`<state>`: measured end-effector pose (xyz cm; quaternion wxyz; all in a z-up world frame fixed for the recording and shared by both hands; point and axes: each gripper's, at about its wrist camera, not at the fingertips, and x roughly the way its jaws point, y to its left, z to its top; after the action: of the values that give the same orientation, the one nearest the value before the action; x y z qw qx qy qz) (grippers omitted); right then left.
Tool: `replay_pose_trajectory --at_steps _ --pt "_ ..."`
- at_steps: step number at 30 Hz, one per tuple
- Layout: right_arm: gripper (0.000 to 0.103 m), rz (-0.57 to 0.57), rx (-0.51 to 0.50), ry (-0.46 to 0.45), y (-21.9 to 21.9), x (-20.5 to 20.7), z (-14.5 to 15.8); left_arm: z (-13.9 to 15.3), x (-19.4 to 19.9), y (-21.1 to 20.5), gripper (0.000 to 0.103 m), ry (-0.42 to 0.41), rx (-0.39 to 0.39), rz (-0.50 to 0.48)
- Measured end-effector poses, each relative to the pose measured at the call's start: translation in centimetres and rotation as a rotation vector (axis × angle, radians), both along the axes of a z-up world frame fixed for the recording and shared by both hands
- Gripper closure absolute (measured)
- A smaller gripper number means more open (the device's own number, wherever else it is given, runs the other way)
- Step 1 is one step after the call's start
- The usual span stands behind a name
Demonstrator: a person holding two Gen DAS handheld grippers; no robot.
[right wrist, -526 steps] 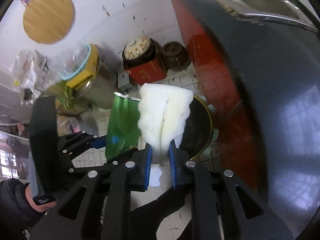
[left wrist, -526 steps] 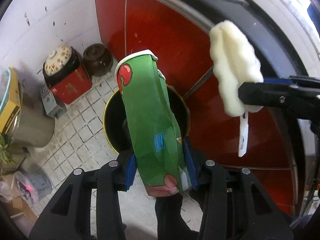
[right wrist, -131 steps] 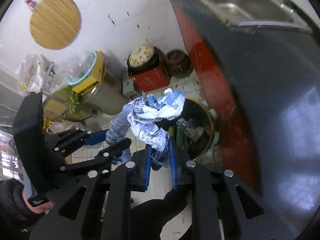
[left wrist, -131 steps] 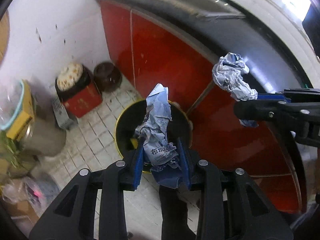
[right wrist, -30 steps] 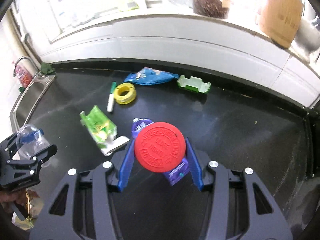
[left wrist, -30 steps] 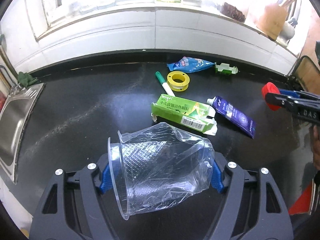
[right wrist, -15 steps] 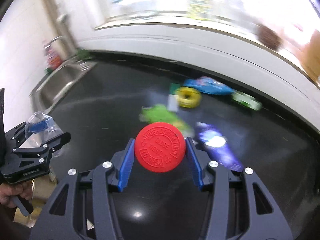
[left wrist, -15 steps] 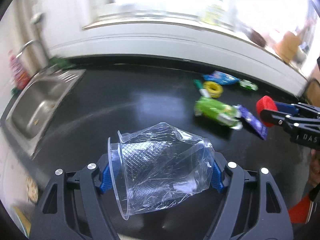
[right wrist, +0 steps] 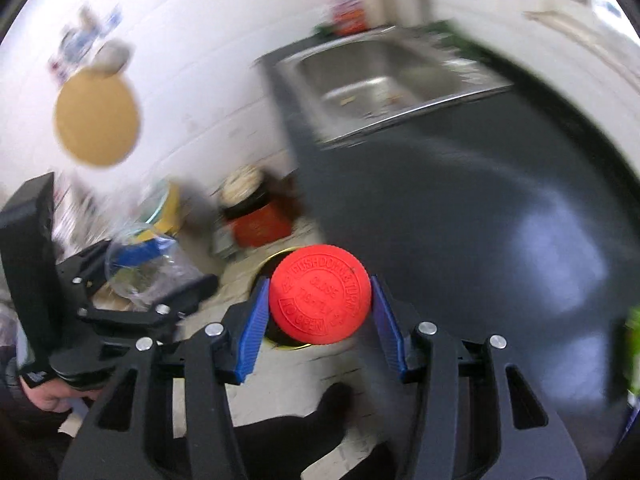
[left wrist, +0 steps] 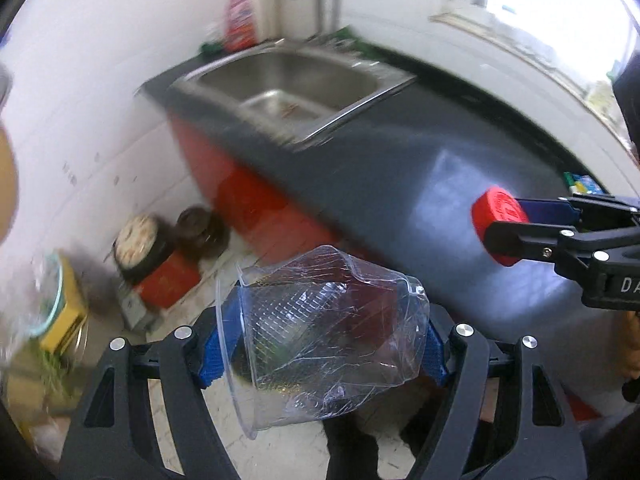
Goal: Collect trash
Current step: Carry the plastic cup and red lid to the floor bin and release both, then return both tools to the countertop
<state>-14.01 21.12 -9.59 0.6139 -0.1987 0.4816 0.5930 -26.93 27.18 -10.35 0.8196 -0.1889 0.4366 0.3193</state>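
My left gripper [left wrist: 322, 344] is shut on a crushed clear plastic cup [left wrist: 320, 340], held over the floor past the counter's end; the cup also shows in the right wrist view [right wrist: 148, 272]. My right gripper [right wrist: 318, 312] is shut on a red round cap [right wrist: 319, 299], also seen in the left wrist view [left wrist: 498, 224] at the right over the counter. A yellow-rimmed trash bin [right wrist: 276, 264] on the floor shows just behind the red cap, mostly hidden by it.
A dark countertop [left wrist: 400, 160] with a steel sink [left wrist: 296, 80] runs above red cabinet fronts [left wrist: 248, 200]. Jars and a red tin [left wrist: 160, 264] stand on the tiled floor by the white wall. A round wooden board [right wrist: 96, 120] hangs on the wall.
Both grippers have swung left, away from the trash on the counter, toward the sink end and the floor. The cup and the red cap stay held.
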Motion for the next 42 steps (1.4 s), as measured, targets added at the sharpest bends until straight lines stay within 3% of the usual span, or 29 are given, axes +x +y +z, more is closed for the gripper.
replay_pose_trajectory --at_steps 6,13,19,23,25,34,38,42 --pt "0.053 0.098 -0.107 0.025 6.2 -5.4 -4.2 -4.7 -5.1 3.4 0.029 -0.01 -0.091 0.072" --pt "0.053 0.115 -0.193 0.017 10.5 -6.9 -8.0 -9.1 -5.7 6.2 0.029 -0.008 -0.147 0.05" --pt "0.053 0.122 -0.218 0.006 12.7 -7.4 -9.4 -10.2 -5.8 7.5 0.028 -0.012 -0.154 0.023" --pt "0.052 0.131 -0.227 -0.002 13.2 -7.4 -9.6 -10.5 -5.6 7.8 0.023 -0.011 -0.153 0.02" --pt "0.042 0.128 -0.234 0.002 14.0 -7.7 -10.2 -10.8 -5.5 7.9 0.016 0.003 -0.152 0.02" --pt "0.036 0.102 -0.214 0.015 13.1 -6.3 -9.6 -11.1 -5.7 8.1 0.016 0.024 -0.147 0.024" --pt "0.035 0.044 -0.172 0.015 10.8 -4.2 -7.5 -9.9 -4.9 7.4 0.016 0.028 -0.123 0.007" --pt "0.03 -0.081 -0.096 -0.009 6.0 -0.2 -3.9 -6.9 -2.0 5.6 0.014 0.009 -0.074 -0.058"
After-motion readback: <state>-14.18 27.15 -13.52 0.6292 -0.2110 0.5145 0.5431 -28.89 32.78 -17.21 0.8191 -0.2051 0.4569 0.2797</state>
